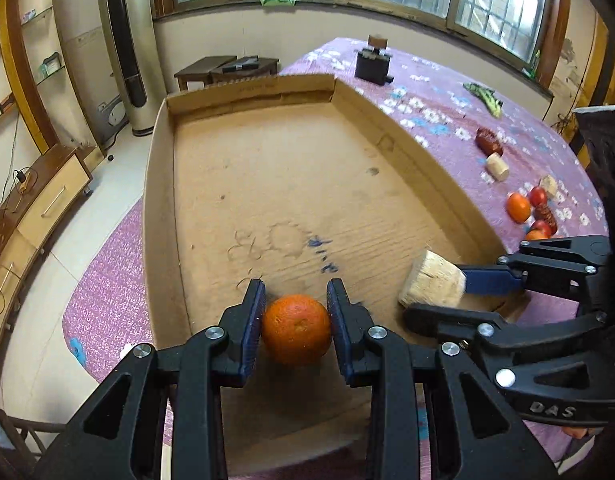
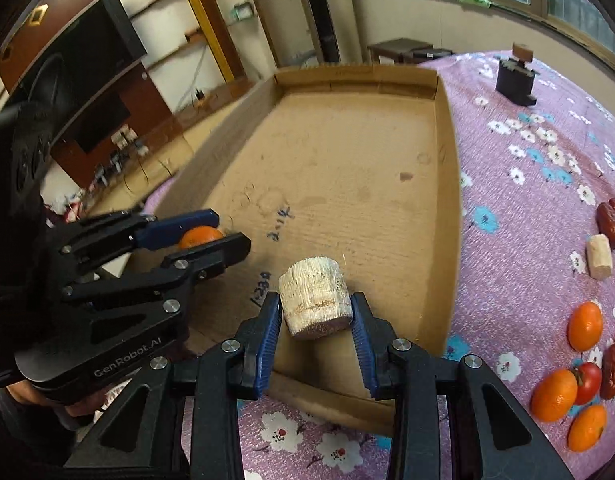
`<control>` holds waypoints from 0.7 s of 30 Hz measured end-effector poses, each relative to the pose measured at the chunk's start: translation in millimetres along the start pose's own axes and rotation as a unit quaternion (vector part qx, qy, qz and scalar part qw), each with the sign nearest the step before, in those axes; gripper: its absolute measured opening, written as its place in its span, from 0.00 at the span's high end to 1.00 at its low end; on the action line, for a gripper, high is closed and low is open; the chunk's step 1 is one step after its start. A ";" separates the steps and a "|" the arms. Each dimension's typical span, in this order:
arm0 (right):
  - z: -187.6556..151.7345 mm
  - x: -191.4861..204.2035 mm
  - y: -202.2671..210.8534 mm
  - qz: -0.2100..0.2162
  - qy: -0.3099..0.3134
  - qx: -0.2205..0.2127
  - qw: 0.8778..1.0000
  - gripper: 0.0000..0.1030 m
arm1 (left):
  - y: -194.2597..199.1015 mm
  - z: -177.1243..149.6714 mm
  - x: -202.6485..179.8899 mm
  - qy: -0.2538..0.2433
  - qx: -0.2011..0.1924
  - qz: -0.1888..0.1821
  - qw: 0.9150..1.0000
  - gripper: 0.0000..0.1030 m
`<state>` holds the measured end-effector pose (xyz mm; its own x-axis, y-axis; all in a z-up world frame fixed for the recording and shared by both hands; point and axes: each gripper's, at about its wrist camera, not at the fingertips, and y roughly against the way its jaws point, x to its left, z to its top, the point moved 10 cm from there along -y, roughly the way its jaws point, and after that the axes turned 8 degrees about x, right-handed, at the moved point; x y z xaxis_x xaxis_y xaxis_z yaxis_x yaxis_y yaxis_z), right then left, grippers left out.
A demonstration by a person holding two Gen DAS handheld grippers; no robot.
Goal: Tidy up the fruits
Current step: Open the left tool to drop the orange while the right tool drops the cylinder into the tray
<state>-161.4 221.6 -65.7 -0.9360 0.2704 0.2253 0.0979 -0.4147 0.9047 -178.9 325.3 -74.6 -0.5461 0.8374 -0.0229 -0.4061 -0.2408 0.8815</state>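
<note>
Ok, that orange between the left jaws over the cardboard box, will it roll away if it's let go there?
Probably a little. The orange is round, and the box floor is flat and bare around it, so nothing close would stop it. The low walls should keep it inside. Its rind looks firm and dimpled, so it likely grips well in the left gripper.

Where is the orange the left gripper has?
In the left wrist view, the orange sits between the left gripper fingers at the cardboard box's near end, left of the pale sugarcane chunk.
</note>
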 end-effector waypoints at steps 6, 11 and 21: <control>-5.0 19.1 -2.2 0.001 0.007 0.007 1.000 0.65 | -4.1 -1.6 18.1 -0.004 0.011 0.008 1.000 0.68; -4.7 10.7 3.9 -0.030 0.000 -0.016 0.999 0.57 | -3.3 -4.3 17.8 -0.013 0.017 0.032 0.999 0.44; -19.0 -17.6 75.2 -0.021 -0.048 -0.093 0.994 0.51 | 16.7 -0.6 1.0 -0.014 -0.004 0.045 0.999 0.35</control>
<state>-144.0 169.2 -8.5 -0.9004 0.3692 0.2302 -0.0133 -0.5522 0.8336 -186.6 321.9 -60.1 -0.5601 0.8255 0.0695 -0.3621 -0.3194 0.8757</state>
